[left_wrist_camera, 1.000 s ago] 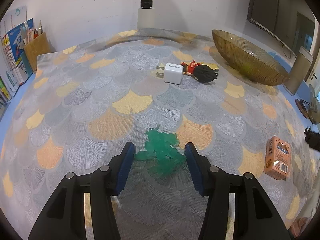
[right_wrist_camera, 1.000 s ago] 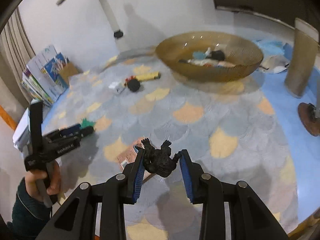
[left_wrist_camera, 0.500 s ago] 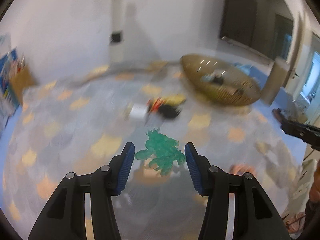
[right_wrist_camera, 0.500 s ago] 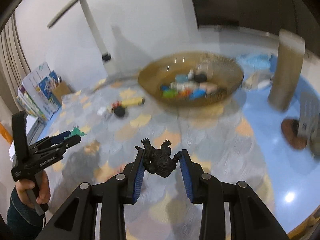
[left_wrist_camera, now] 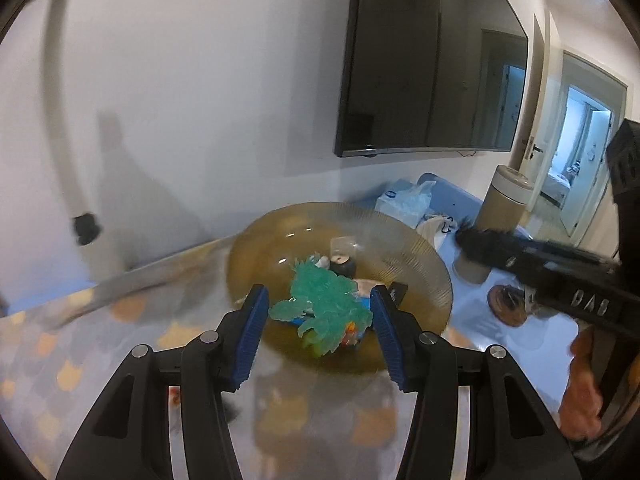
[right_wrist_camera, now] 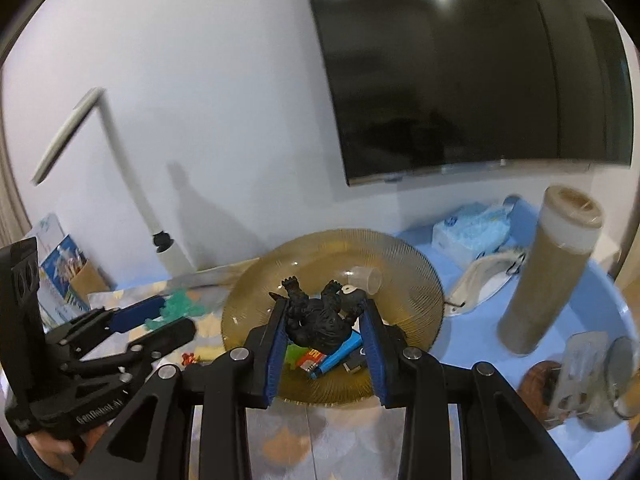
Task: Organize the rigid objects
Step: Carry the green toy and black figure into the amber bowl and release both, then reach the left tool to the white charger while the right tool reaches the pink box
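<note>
- I have the green figure (left_wrist_camera: 322, 304) clenched in my left gripper (left_wrist_camera: 318, 320), lifted in front of the amber bowl (left_wrist_camera: 424, 256).
- My right gripper (right_wrist_camera: 323, 320) grasps the black figure (right_wrist_camera: 320, 316) in front of that bowl, which holds small items.
- A tall canister (right_wrist_camera: 548, 268) stands on the bowl's right.

Lighter (right_wrist_camera: 338, 356) in bowl (right_wrist_camera: 416, 276)

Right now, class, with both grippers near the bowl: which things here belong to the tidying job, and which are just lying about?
Part of the job:
- green figure, gripped by the left gripper
- black figure, gripped by the right gripper
- amber bowl, already holding small items

Just lying about:
- tall canister
- tissue pack
- wall screen
- desk lamp
</note>
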A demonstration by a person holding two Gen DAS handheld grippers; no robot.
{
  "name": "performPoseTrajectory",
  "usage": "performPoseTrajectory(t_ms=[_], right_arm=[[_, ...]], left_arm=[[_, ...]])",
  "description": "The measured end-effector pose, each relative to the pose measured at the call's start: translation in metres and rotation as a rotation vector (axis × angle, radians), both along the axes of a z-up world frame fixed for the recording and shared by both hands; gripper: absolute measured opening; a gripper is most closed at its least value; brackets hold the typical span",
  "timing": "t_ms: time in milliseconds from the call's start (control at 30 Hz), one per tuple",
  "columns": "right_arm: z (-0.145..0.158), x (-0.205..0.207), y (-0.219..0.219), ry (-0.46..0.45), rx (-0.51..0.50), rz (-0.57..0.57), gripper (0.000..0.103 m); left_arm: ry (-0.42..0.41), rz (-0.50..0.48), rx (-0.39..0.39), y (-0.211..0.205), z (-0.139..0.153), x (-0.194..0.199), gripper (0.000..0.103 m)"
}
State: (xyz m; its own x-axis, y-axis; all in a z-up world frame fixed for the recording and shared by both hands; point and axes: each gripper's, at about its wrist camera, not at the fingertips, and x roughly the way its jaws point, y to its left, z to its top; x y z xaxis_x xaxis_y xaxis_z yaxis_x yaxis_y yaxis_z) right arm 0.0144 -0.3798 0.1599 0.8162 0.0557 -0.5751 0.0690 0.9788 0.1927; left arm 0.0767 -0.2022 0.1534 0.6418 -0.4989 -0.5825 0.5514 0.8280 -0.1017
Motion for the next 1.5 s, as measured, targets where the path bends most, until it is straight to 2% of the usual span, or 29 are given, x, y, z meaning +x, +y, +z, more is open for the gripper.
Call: performPoseTrajectory(t_ms=[67,100,133,167,200,333,467,533,667,767,867,967,1133,1233,1300,1400,1500], right_arm=[[-0.010,0.016,-0.003,0.046,0.013,0.004,0.053],[-0.018,0.024,-0.005,0.079,0.012,0.006,0.056],[-0.026,0.028,-0.009,0.100,0.018,0.003,0.056],[-0.030,0.027,-0.012,0.111,0.023,0.001,0.056],[-0.035,0.025,-0.016,0.125,0.033,0.002,0.056],[-0.046,0.008,-0.026,0.147,0.083,0.002,0.056],[-0.041,-0.012,-0.020,0.138,0.103,0.033,0.057],[-0.036,-0.024,-0.010,0.131,0.072,0.053,0.063],[-0.044,-0.050,0.022,0.149,0.034,0.155,0.064],[-0.069,-0.067,0.044,0.194,-0.007,0.205,0.064],[-0.106,-0.076,0.062,0.285,0.002,0.243,0.064],[-0.127,-0.084,0.074,0.337,0.021,0.258,0.064],[-0.130,-0.098,0.099,0.361,-0.009,0.339,0.064],[-0.137,-0.105,0.120,0.394,-0.036,0.379,0.064],[-0.144,-0.106,0.134,0.402,-0.072,0.397,0.064],[-0.150,-0.102,0.140,0.428,-0.156,0.358,0.064],[-0.147,-0.101,0.129,0.480,-0.055,0.351,0.064]], left_arm=[[0.023,-0.024,0.023,-0.012,-0.012,0.010,0.057],[0.041,-0.032,0.040,-0.014,-0.018,0.012,0.058],[0.057,-0.039,0.048,-0.015,-0.022,0.013,0.062],[0.080,-0.045,0.050,-0.013,-0.028,0.013,0.070],[0.093,-0.041,0.041,-0.009,-0.031,0.011,0.072],[0.136,0.008,-0.033,0.018,-0.030,0.001,0.073],[0.099,0.062,-0.050,0.056,-0.017,-0.020,0.073],[0.085,0.108,-0.049,0.082,-0.013,-0.033,0.073],[0.074,0.289,-0.036,0.148,-0.026,-0.065,0.073],[0.145,0.391,-0.041,0.187,-0.061,-0.084,0.073],[0.198,0.480,0.055,0.207,-0.100,-0.094,0.073],[0.197,0.501,0.107,0.211,-0.118,-0.103,0.073],[0.193,0.493,0.116,0.209,-0.123,-0.106,0.073],[0.208,0.485,0.148,0.204,-0.129,-0.104,0.073],[0.202,0.477,0.182,0.199,-0.130,-0.104,0.073],[0.183,0.453,0.214,0.190,-0.129,-0.108,0.073],[0.185,0.449,0.214,0.190,-0.130,-0.109,0.073]])
